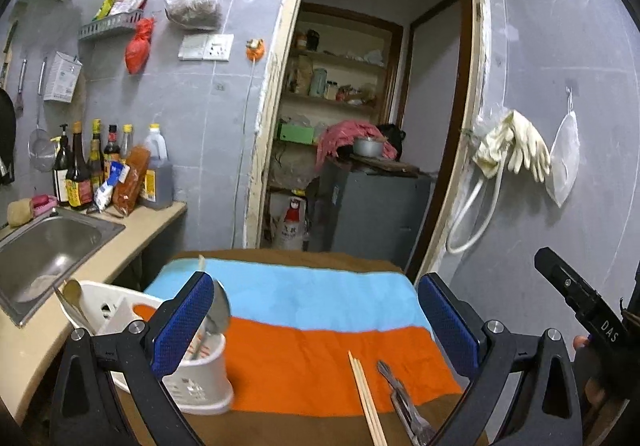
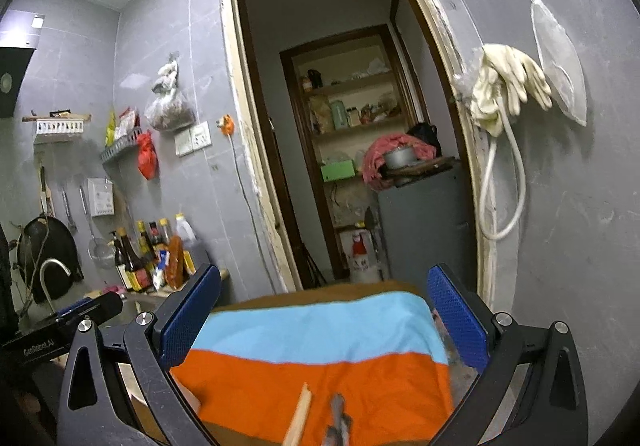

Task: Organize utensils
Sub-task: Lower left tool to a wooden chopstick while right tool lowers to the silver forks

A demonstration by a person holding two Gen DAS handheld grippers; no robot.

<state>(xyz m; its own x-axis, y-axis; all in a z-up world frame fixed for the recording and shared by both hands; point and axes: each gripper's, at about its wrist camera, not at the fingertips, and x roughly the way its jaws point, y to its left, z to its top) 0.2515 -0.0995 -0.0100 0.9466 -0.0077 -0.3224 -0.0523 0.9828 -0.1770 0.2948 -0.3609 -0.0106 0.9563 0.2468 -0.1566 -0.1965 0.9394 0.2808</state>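
Open surface: we see the striped cloth [image 1: 304, 310] bare across its blue band and most of the orange band.
Near-edge obstacles: we note the chopsticks [image 1: 366, 398] and a metal tool [image 1: 404, 406] lying side by side, apart.
Left obstacle: we find the white utensil holder [image 1: 200, 378] on the cloth's left edge, spoons projecting upward.
Left boundary: the counter [image 1: 132, 238] and sink [image 1: 48, 246].
Right boundary: the grey wall [image 1: 560, 85].
Far side: the open doorway [image 1: 372, 105].

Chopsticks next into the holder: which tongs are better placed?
Left, probably. The left tongs are open, with the chopsticks in front and the holder beside their left finger. The right tongs see no holder.
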